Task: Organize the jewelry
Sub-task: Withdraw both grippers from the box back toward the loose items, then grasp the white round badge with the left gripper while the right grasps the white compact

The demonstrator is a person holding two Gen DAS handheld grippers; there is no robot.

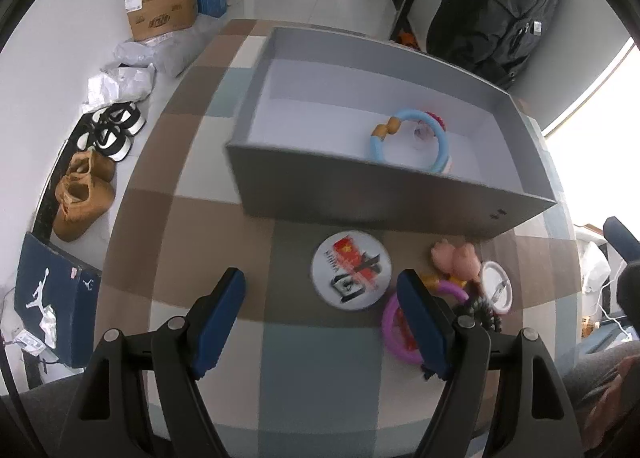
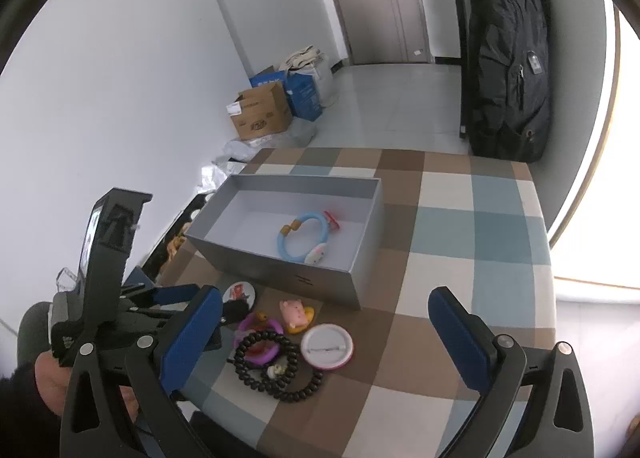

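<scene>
Collection is judged under way: the left gripper (image 1: 322, 290), wide open and empty at lower centre, is poised over the round badge (image 1: 351, 271), which must be straddled squarely before closing, then carried to the grey box (image 1: 360, 186) above.

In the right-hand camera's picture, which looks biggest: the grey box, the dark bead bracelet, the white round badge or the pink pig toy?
1. Grey open cardboard box
2. Dark beaded bracelet
3. White round badge with pink rim
4. Pink pig toy

The box sits farther away, yet looks largest.
</scene>
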